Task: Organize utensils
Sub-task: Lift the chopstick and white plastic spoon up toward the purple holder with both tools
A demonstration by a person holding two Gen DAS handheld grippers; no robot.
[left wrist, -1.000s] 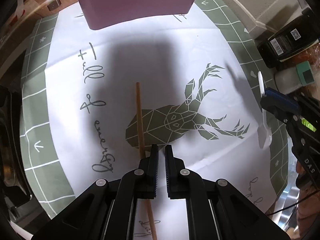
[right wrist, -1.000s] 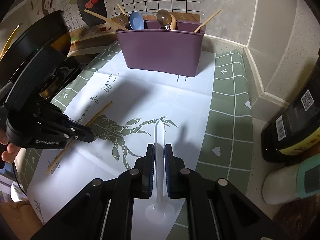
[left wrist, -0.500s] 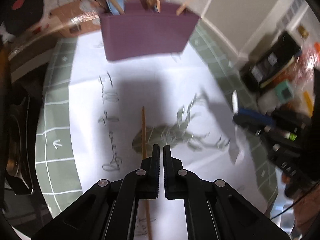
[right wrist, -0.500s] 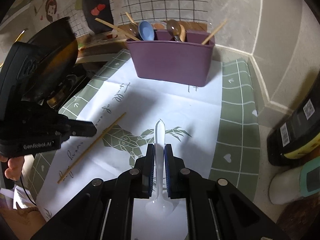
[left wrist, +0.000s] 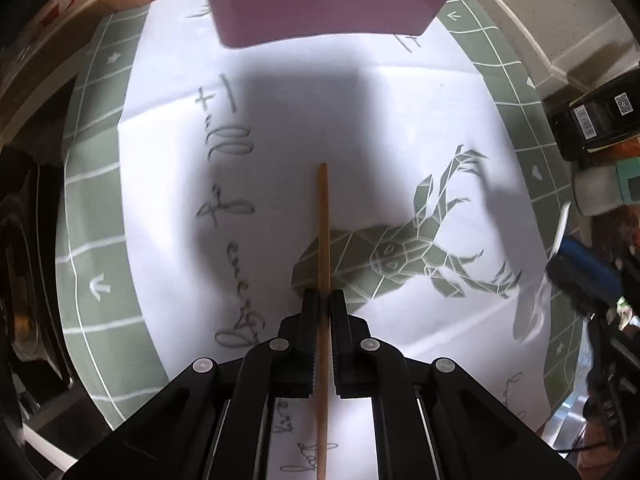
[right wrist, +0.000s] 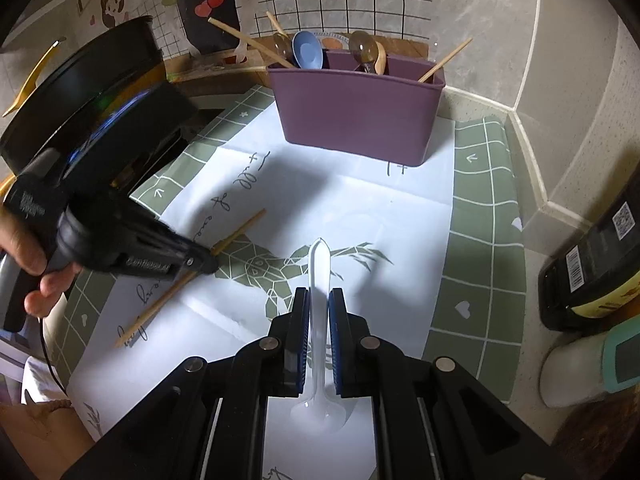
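My left gripper (left wrist: 324,298) is shut on a wooden chopstick (left wrist: 322,232), which lies along the gap between its fingers low over the white deer-print mat (left wrist: 280,128). From the right wrist view the left gripper (right wrist: 208,264) holds the chopstick (right wrist: 236,237) near its middle. My right gripper (right wrist: 319,294) is shut on a clear plastic spoon (right wrist: 319,272), handle pointing forward, bowl behind the fingers, lifted above the mat (right wrist: 360,208). The purple utensil holder (right wrist: 356,116) stands at the mat's far end with spoons and chopsticks in it; it also shows in the left wrist view (left wrist: 328,0).
A black pan (right wrist: 80,92) sits on the stove to the left. A dark bottle (right wrist: 592,264) and a white jar with a teal lid (right wrist: 592,372) stand at the right. The wall corner (right wrist: 520,120) is behind the holder.
The left gripper shifted so the chopstick now sits between its fingers, and closed on it. The right gripper has risen a little with the spoon.
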